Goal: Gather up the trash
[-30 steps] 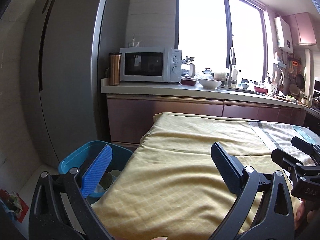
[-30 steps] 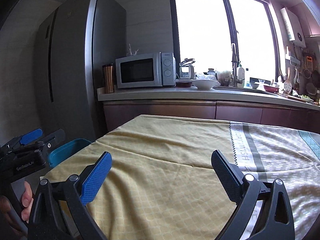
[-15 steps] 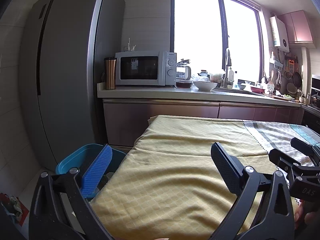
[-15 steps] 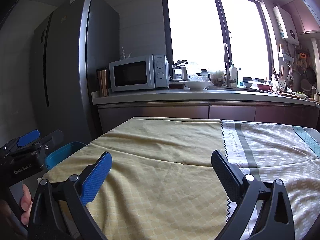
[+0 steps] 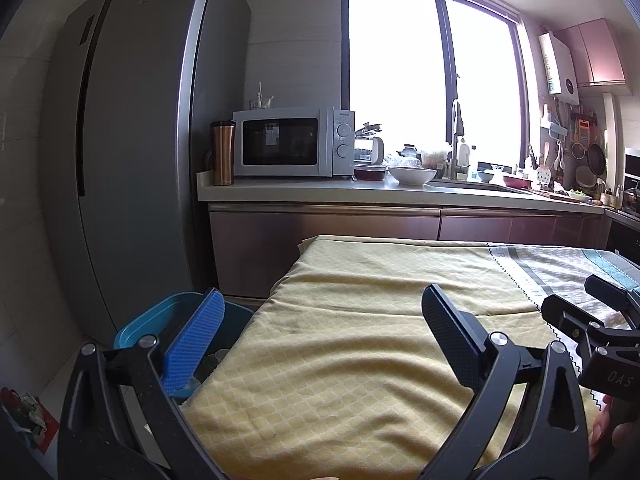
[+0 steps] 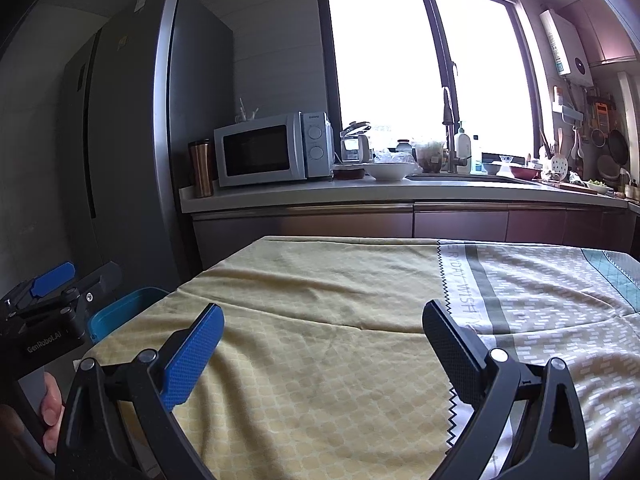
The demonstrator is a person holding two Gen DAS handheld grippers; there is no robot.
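Note:
My left gripper (image 5: 320, 320) is open and holds nothing; it hovers over the near left part of a table under a yellow cloth (image 5: 360, 360). A blue bin (image 5: 152, 326) stands on the floor by the table's left edge, partly behind the blue finger (image 5: 196, 340), with some scraps inside. My right gripper (image 6: 322, 334) is open over the cloth (image 6: 320, 300), also holding nothing. The bin's rim (image 6: 120, 310) shows at the left of the right wrist view. No loose trash lies on the cloth in either view.
A tall grey fridge (image 5: 120, 160) stands left of the bin. Beyond the table a counter (image 5: 360, 194) carries a microwave (image 5: 292, 142), a copper tumbler (image 5: 222, 152), bowls and a sink. A crumpled wrapper (image 5: 30, 412) lies on the floor at the lower left. A hand (image 6: 50, 412) grips the left tool.
Both views have tilted up and pulled back a little, so the bin and table sit lower in frame. Both grippers have stayed open and empty.

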